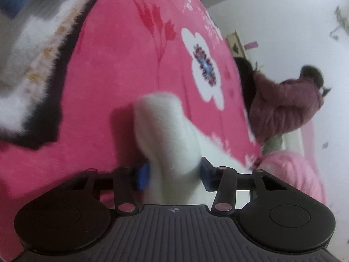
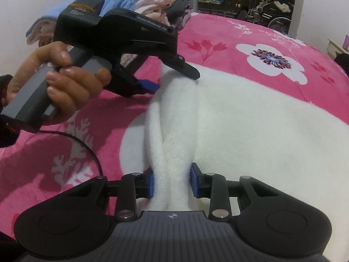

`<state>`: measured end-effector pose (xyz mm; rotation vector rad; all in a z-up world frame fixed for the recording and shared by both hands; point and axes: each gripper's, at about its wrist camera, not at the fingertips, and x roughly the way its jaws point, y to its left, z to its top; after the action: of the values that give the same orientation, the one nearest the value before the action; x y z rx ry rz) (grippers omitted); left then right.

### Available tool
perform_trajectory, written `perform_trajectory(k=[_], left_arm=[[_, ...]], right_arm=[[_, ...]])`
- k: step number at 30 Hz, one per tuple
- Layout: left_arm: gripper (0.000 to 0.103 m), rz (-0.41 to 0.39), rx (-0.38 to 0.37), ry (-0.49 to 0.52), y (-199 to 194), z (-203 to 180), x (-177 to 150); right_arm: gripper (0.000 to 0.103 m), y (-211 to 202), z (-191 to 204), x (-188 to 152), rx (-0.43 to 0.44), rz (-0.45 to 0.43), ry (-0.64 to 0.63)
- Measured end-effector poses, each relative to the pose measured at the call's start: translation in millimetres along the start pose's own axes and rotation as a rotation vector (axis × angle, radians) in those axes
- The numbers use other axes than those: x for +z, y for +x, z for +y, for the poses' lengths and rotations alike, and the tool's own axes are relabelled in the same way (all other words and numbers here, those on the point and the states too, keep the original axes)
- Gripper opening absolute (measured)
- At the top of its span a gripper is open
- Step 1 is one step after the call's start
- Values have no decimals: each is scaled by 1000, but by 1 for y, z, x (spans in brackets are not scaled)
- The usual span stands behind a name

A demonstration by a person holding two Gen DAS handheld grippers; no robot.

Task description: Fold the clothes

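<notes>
Both grippers' fingers [image 2: 150, 182] pinch white fleece [image 2: 250, 131] bunched between them.

Each fisheye camera sits just behind its own gripper's fingers, looking close and steeply down along them, the left wrist view tilted sideways, and both share the fluffy white fleece garment [image 1: 168, 135] [image 2: 250, 131] and the pink flower-printed bedspread [image 1: 122, 65] [image 2: 218, 35].
</notes>
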<state>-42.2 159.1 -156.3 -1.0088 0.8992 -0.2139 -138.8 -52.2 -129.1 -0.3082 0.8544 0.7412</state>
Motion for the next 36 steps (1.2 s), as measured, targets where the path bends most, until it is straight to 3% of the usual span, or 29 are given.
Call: perform_trajectory(k=[8, 14, 24, 27, 29, 32, 34, 36], left_arm=[[37, -24, -50, 33, -3, -51, 1], [36, -7, -110, 164, 15, -117, -6], [33, 110, -201, 359, 79, -222, -31], [35, 177, -213, 401, 114, -240, -47], [42, 249, -218, 422, 147, -244, -58], [47, 344, -167, 390, 186, -238, -66], [49, 354, -206, 336, 188, -228, -66], [54, 341, -258, 311, 178, -218, -65]], right_arm=[[31, -38, -36, 5, 18, -98, 146], [31, -81, -75, 0, -2, -197, 270], [30, -147, -168, -36, -64, -356, 544], [30, -154, -196, -55, -89, -370, 636], [30, -153, -218, -74, -94, -364, 729], [30, -134, -262, -119, -43, -327, 978], [30, -121, -290, -160, 115, -367, 1216], [30, -119, -301, -174, 191, -402, 1306]])
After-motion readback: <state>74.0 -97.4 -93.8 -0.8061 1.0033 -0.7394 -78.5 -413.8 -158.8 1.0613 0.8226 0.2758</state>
